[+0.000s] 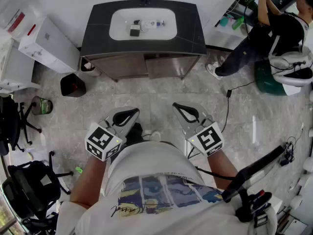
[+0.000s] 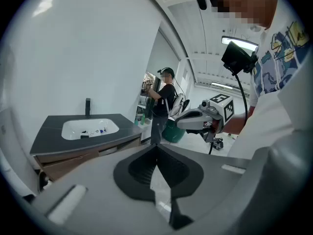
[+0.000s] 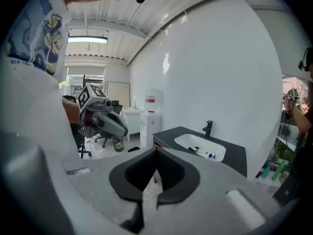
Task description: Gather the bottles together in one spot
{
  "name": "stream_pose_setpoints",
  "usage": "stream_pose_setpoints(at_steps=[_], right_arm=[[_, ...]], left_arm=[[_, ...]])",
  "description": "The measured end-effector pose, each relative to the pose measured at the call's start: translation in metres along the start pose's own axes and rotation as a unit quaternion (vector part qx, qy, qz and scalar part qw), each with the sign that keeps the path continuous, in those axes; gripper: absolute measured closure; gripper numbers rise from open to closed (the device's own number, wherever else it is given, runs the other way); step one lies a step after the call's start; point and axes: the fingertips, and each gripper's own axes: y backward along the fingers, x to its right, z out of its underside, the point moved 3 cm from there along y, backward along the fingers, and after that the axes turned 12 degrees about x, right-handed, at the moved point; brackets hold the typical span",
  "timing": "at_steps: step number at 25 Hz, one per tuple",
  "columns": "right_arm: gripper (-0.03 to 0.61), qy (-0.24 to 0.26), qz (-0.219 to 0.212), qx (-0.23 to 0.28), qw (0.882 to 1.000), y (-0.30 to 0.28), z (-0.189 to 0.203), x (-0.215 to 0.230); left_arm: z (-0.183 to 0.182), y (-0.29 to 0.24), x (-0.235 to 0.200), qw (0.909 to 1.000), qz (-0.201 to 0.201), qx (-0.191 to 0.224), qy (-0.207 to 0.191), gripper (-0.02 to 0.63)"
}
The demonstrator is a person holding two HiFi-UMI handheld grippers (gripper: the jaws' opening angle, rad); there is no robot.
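Note:
Several small bottles [image 1: 155, 23] and a dark little box [image 1: 135, 30] lie in the white basin [image 1: 168, 31] of a dark vanity across the floor. They also show in the left gripper view, where the bottles [image 2: 94, 130] are tiny, and in the right gripper view as small bottles [image 3: 206, 153]. My left gripper [image 1: 128, 115] and right gripper [image 1: 182, 108] are held close to my body, well short of the vanity. Both are shut with nothing between the pads. Up close, the left gripper [image 2: 156, 148] and right gripper [image 3: 156, 153] show their jaws closed together.
Another person [image 1: 274, 28] stands at the right by a shelf with green bottles [image 1: 231, 20]. A white cabinet [image 1: 49, 45], a black bin [image 1: 73, 85] and office chairs [image 1: 19, 116] are at the left. A black cable [image 1: 228, 106] runs over the tiled floor.

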Motion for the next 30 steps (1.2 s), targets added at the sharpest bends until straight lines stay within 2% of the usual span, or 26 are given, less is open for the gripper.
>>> stream_pose_setpoints(at_steps=[6, 12, 16, 19, 23, 27, 30], right_arm=[[0.577, 0.008, 0.000, -0.006, 1.000, -0.055, -0.015, 0.013], [0.577, -0.001, 0.014, -0.017, 1.000, -0.107, -0.021, 0.027], [0.575, -0.001, 0.030, -0.017, 0.999, -0.139, -0.029, 0.033], [0.531, -0.008, 0.045, -0.019, 0.999, -0.155, -0.027, 0.037], [0.528, -0.026, 0.052, -0.034, 0.998, -0.163, -0.018, 0.048], [0.528, -0.029, 0.057, -0.035, 0.997, -0.178, -0.017, 0.070], [0.528, -0.031, 0.059, -0.036, 0.997, -0.188, -0.012, 0.093]], left_arm=[[-0.017, 0.000, -0.059, 1.0000, 0.002, 0.002, -0.007, 0.611], [-0.036, -0.004, -0.112, 0.9994, 0.029, -0.003, -0.016, 0.606], [-0.042, -0.002, -0.145, 0.9992, 0.040, -0.001, -0.008, 0.592], [-0.039, -0.003, -0.165, 0.9990, 0.044, -0.004, 0.001, 0.574], [-0.038, -0.016, -0.185, 0.9991, 0.041, -0.008, 0.003, 0.543], [-0.045, -0.041, -0.209, 0.9991, 0.036, -0.010, -0.020, 0.540], [-0.051, -0.068, -0.227, 0.9977, 0.031, -0.013, -0.060, 0.532]])
